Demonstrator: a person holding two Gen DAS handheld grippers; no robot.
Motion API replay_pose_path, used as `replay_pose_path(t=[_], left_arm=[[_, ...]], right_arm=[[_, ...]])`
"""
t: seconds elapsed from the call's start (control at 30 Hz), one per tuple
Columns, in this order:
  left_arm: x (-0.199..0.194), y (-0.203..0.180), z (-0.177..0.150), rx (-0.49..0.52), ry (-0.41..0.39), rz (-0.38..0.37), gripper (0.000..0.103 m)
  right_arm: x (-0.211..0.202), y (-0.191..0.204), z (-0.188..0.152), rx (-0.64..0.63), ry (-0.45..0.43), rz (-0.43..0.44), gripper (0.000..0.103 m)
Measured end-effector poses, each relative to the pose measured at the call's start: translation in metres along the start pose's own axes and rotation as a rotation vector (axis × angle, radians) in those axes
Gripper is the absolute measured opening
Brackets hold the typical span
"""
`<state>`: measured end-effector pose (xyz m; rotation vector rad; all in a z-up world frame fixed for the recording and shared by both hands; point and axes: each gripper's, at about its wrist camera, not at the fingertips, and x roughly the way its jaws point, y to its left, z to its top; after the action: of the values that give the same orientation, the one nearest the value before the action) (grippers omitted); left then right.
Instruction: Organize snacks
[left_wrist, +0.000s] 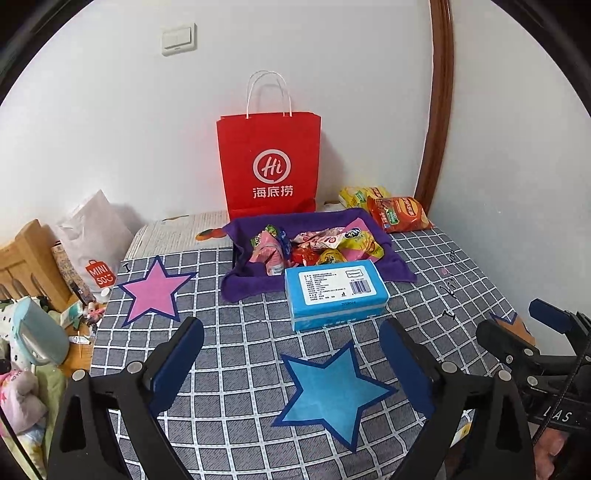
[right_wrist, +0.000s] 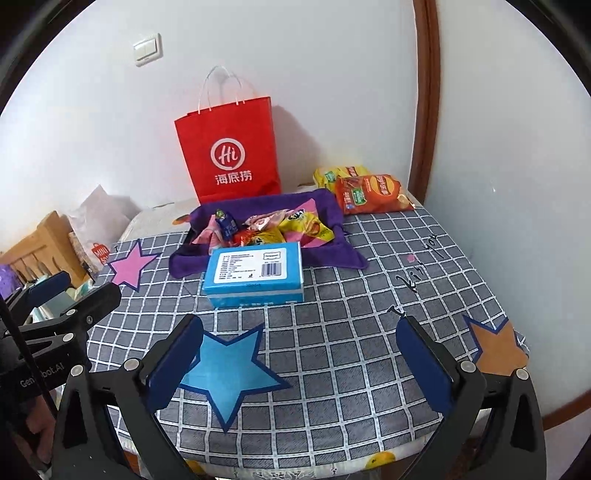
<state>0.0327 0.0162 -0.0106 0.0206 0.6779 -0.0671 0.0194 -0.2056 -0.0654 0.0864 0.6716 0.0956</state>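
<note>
Black hand-held gripper (left_wrist: 291, 354), blue pads (left_wrist: 177, 358)

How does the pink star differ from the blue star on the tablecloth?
The pink star is smaller in view and lies far left, near the table edge; the blue star lies nearer the cameras, in front of the blue tissue pack. Pink fill against blue fill. Both lie flat on the checked tablecloth and have dark blue outlines.

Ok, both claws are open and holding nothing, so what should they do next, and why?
Probably reach the right gripper toward the orange chip bag at the table's far corner. It and the yellow bag lie outside the purple-lined tray where the other snacks sit. The left gripper is empty too.
</note>
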Motion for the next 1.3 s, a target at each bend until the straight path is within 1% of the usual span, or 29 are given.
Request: replay_pose_path(t=[0.2, 1.3], left_arm=[[-0.0068, 0.0006, -0.0032, -0.003, -0.006, 0.001, 0.096], [-0.0093, 0.0032, -0.0046, -0.01, -0.008, -0.011, 0.096]], right_arm=[[-0.0053, 0.0017, -0.0028, 0.003, -0.01, 0.005, 0.103], [-0.0099, 0.0082, -0.0058, -0.008, -0.023, 0.005, 0.103]])
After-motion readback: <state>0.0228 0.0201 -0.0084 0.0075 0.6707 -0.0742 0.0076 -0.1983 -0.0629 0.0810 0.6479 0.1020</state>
